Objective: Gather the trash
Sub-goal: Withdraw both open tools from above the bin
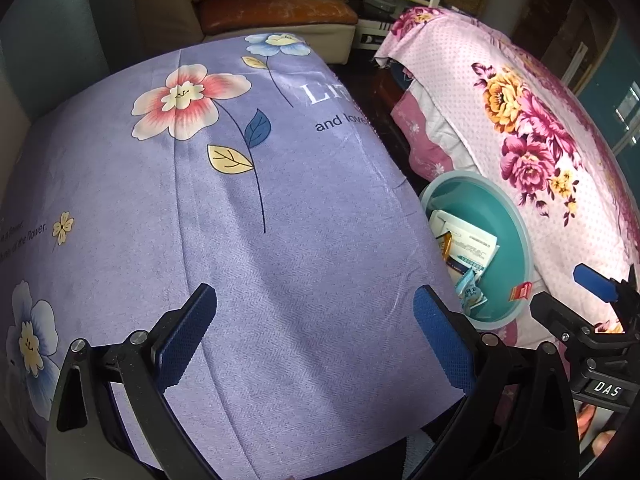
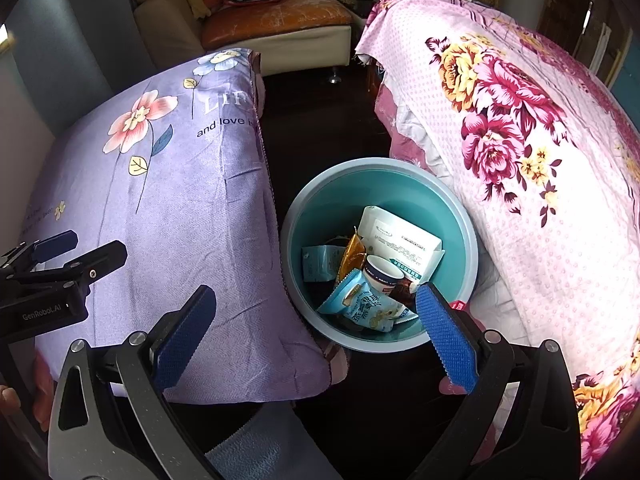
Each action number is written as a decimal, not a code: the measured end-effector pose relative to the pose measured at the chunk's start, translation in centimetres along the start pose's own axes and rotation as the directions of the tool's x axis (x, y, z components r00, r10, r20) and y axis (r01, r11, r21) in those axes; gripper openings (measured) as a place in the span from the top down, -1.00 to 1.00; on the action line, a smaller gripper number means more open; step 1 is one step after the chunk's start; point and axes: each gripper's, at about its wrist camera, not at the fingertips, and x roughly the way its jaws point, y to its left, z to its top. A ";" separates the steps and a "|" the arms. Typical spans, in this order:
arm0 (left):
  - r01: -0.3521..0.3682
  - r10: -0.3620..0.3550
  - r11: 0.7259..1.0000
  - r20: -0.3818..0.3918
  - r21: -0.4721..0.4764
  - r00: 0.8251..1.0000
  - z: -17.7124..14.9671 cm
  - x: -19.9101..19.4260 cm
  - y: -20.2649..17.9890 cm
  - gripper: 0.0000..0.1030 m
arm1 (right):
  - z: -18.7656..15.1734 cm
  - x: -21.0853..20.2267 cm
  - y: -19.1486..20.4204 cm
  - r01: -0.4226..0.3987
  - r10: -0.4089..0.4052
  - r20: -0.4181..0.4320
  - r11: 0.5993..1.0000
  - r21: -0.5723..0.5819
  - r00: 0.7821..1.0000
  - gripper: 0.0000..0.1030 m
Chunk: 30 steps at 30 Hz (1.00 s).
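The left gripper (image 1: 316, 336) is hovering with its textured blue pads spread wide and holding nothing, over the woven lilac flowered cloth (image 1: 240, 220). The right gripper (image 2: 316, 336) is gaping just as wide — also bare — above the round teal bin (image 2: 464, 240), which is sitting on the dark floor between the lilac cloth and the pink rose-printed cloth (image 2: 540, 200). Crumpled wrappers (image 2: 368, 304), a white pouch (image 2: 400, 240) and a paper cup (image 2: 382, 272) are lying inside; their small print is unreadable.

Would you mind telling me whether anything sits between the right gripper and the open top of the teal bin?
Nothing visible does. The right gripper is open and empty above the near rim of the teal bin, whose mouth is uncovered, with wrappers and a paper cup already inside. The purple cloth only borders the bin's left side.
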 end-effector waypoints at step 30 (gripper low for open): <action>-0.030 0.030 1.000 0.043 -0.005 0.999 -0.2 0.7 0.7 -0.92 | -0.6 2.6 -0.6 0.000 0.001 -0.042 0.999 0.042 0.999 -0.86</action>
